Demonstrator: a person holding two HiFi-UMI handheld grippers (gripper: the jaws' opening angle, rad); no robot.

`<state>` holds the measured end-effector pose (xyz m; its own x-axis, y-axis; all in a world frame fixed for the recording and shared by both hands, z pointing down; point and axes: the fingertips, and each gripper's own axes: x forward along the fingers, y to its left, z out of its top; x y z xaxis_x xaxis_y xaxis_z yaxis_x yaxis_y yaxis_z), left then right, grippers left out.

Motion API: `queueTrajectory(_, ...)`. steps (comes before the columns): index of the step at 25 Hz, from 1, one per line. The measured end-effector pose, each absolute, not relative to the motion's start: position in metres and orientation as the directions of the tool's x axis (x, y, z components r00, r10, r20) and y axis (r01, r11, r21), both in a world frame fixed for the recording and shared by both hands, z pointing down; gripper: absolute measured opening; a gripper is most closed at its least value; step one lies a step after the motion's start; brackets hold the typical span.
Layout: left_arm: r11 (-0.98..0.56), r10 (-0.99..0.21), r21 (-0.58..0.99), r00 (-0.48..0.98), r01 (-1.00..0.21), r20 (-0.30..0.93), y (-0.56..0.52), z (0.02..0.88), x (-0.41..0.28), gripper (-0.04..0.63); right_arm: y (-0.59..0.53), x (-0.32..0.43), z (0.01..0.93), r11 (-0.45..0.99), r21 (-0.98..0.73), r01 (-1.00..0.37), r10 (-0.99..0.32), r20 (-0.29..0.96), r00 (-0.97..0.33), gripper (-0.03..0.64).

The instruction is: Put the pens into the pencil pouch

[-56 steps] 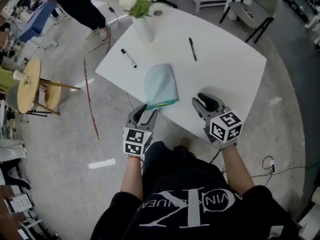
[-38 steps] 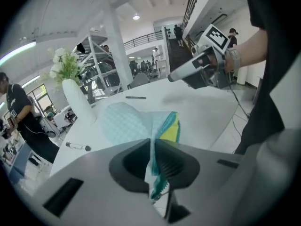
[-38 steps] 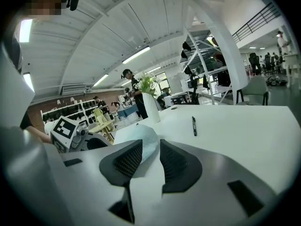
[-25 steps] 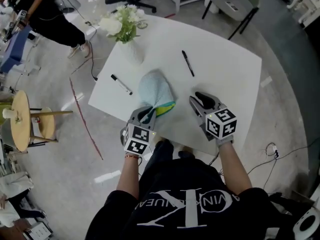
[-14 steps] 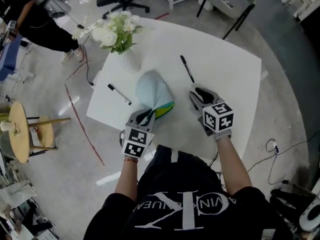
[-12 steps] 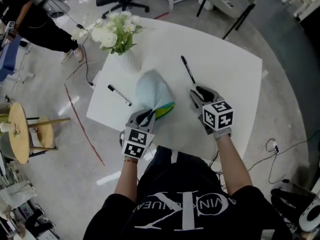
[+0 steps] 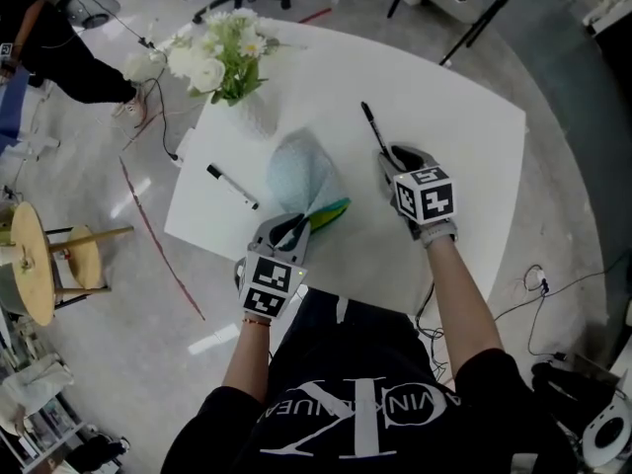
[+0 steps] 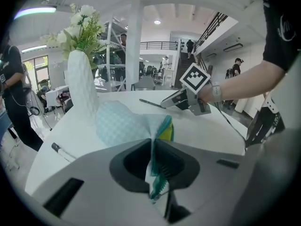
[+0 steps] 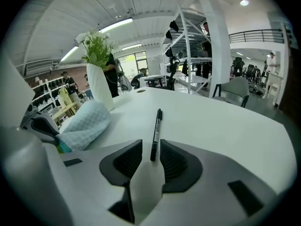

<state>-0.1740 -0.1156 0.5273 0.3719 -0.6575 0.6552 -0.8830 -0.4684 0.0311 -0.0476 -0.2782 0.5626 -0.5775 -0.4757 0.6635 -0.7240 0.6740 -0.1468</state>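
A light blue pencil pouch [image 7: 299, 174] with a green and yellow mouth lies on the white table [image 7: 464, 107]. My left gripper [image 7: 294, 227] is shut on the pouch's near edge, and that fabric shows pinched between its jaws [image 8: 155, 160]. A black pen [image 7: 372, 126] lies to the right of the pouch. My right gripper [image 7: 397, 153] stands open at the pen's near end. That end of the pen [image 9: 155, 132] lies in the gap between the jaws [image 9: 151, 150], and the pads are not pressing it. A white pen with a black cap [image 7: 232, 186] lies to the left of the pouch.
A white vase [image 7: 249, 115] with white flowers [image 7: 207, 62] stands just behind the pouch. The table's near edge runs close under both grippers. Chairs, a small round wooden table [image 7: 25, 275] and a person [image 7: 49, 38] are on the floor around it.
My right gripper has moved forward and down to the black pen, whose near end now sits between its jaws. The left gripper keeps its hold on the pouch.
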Motion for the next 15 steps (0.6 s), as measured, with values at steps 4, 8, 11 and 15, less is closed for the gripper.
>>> queueTrajectory(4,-0.465,-0.657,0.04,0.376,-0.884,0.653,-0.116,0.527,-0.175,0.032,-0.286,-0.051,0.572,0.67,-0.121,-0.732,-0.465,0.7,-0.542,0.129)
queueTrajectory(8,-0.456,-0.667,0.041,0.373,-0.889,0.645,-0.117,0.525,-0.175,0.033,-0.289,-0.049,0.575,0.67,-0.098,-0.736,-0.458,0.725,-0.514,0.095)
queueTrajectory(11,-0.443,-0.677,0.046,0.367,-0.895,0.638,-0.116,0.525,-0.176,0.032,-0.287,-0.049,0.576,0.686,-0.117,-0.718,-0.433,0.728,-0.532,0.046)
queueTrajectory(15,-0.422,-0.687,0.052,0.356,-0.905,0.634,-0.115,0.525,-0.176,0.033,-0.283,-0.049,0.572,0.706,-0.103,-0.7,-0.437,0.715,-0.546,0.044)
